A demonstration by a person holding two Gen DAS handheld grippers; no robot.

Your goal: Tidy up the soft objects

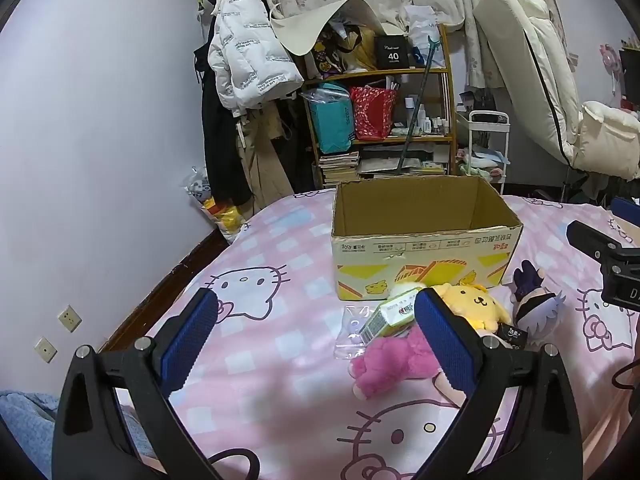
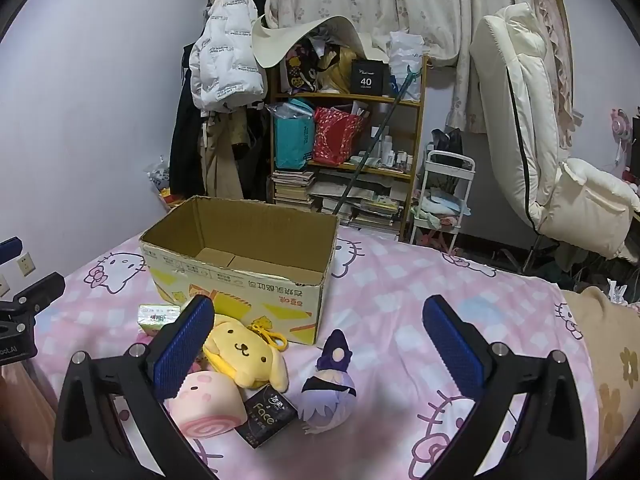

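An open empty cardboard box point(image 1: 424, 240) point(image 2: 240, 256) stands on the bed. In front of it lie a yellow dog plush point(image 1: 476, 304) point(image 2: 248, 352), a pink plush point(image 1: 392, 364), a pink roll cushion point(image 2: 208, 408), a purple-haired doll point(image 1: 536, 308) point(image 2: 328, 392), a green tissue pack point(image 1: 392, 316) point(image 2: 158, 316) and a black packet point(image 2: 266, 420). My left gripper point(image 1: 316, 336) is open, above the bed left of the toys. My right gripper point(image 2: 316, 344) is open, above the doll; part of it shows in the left wrist view point(image 1: 608, 256).
The bed has a pink cat-print sheet point(image 1: 260, 292) point(image 2: 400, 292). A clear plastic bag point(image 1: 352, 332) lies by the tissue pack. Behind stand a cluttered shelf point(image 2: 348, 148), hanging coats point(image 1: 236, 80), a white cart point(image 2: 444, 200) and a cream chair point(image 2: 540, 160).
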